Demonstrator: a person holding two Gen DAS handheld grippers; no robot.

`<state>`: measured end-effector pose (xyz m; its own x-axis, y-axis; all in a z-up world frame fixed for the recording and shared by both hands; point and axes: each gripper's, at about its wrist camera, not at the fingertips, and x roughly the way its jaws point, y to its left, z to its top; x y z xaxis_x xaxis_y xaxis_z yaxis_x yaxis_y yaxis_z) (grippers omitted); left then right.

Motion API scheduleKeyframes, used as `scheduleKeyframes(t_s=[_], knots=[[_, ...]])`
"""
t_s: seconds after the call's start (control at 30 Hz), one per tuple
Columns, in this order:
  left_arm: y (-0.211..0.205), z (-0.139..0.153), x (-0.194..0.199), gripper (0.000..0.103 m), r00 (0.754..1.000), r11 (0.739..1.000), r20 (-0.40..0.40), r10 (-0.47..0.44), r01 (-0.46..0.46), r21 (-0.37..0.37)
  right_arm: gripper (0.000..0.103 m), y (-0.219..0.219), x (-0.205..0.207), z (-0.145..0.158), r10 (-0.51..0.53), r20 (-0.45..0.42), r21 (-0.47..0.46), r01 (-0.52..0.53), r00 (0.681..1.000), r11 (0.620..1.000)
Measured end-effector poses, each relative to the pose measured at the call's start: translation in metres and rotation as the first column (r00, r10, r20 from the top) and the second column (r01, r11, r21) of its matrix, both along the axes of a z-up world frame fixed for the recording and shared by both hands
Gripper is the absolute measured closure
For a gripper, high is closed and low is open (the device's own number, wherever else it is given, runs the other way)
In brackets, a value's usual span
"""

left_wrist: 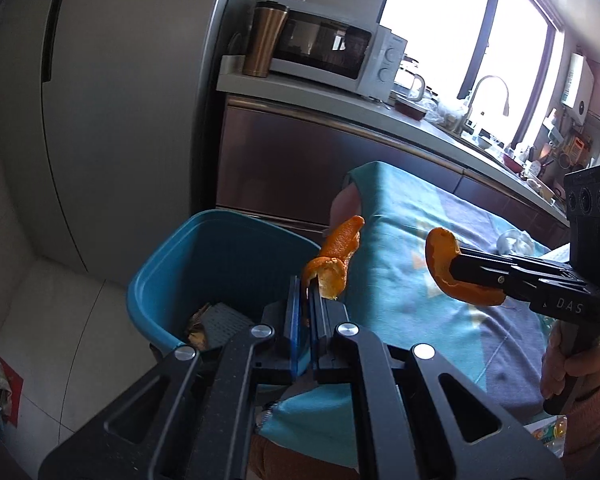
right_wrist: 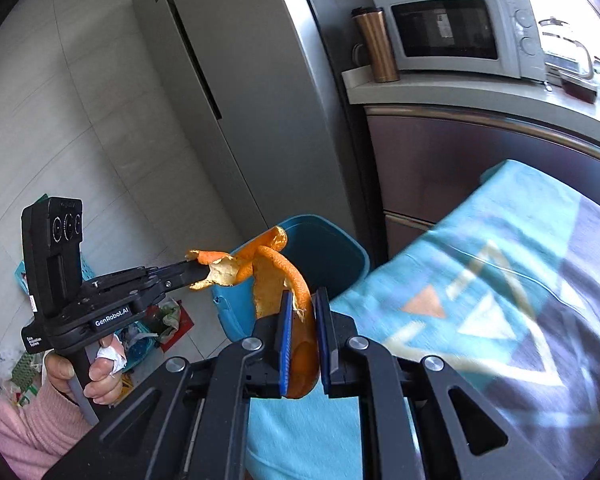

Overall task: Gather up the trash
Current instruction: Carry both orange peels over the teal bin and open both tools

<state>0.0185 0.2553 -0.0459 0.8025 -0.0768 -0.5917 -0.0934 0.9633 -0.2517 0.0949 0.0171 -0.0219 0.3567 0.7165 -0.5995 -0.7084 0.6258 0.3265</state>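
Left wrist view: left gripper (left_wrist: pixel 309 300) and right gripper (left_wrist: pixel 452 266) tilt downward, each pinching orange peel (left_wrist: pixel 332 264).

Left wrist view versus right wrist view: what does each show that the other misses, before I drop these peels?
Only the left wrist view shows inside the blue bin, where some trash already lies, plus the sink faucet by the window.

Only the right wrist view shows the litter on the floor beside the bin.

Both show the left gripper and right gripper, each shut on an orange peel, the bin, the patterned cloth, the microwave and the fridge.
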Motion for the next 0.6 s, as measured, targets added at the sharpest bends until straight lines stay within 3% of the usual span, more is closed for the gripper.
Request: scheduleKeyframes(t_s=[0.3,0.6], knots=[[0.035,-0.030,0.016,0.099,0.993,0.996,-0.079,0.087,-0.087,0.001,0.093,0.058,0.026,-0.020,0.031,-0.061,-0.067,-0.035,0.998,0.997],[0.044,-0.055,0.032,0.099,0.981,0.991,-0.145,0.130,-0.130,0.013,0.092,0.101,0.049,-0.041,0.022,-0.116,-0.144,-0.039,0.993,0.989]])
